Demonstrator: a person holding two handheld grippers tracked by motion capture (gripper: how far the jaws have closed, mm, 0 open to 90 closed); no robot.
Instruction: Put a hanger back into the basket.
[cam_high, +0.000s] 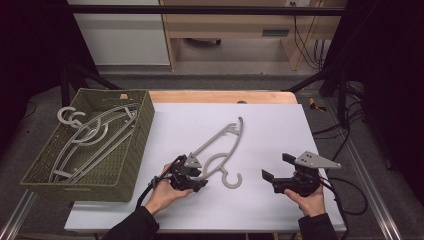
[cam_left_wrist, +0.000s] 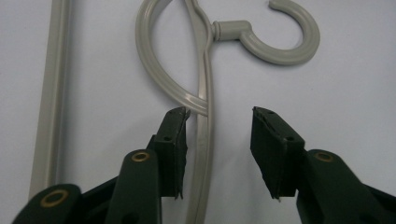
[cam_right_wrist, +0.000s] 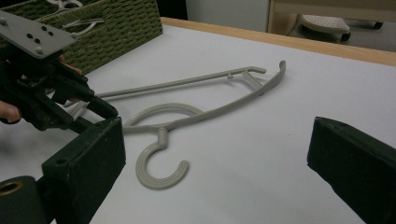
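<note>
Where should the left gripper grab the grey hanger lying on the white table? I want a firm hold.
On the hanger's thin shoulder bar just below the neck, coming from above: it lies flat, and the left gripper already straddles that narrow bar there.

Dim, cool, even light falls from above onto the white counter (cam_high: 280, 135), which is the brightest area, while the room's sides fall to near black. Shadows are soft and short; a faint one hugs the grey hanger (cam_high: 220, 150). There is no strong glare. All three pictures are grainy and slightly soft. In the gripper views the nearest black fingers (cam_right_wrist: 88, 163) are blurred.
</note>
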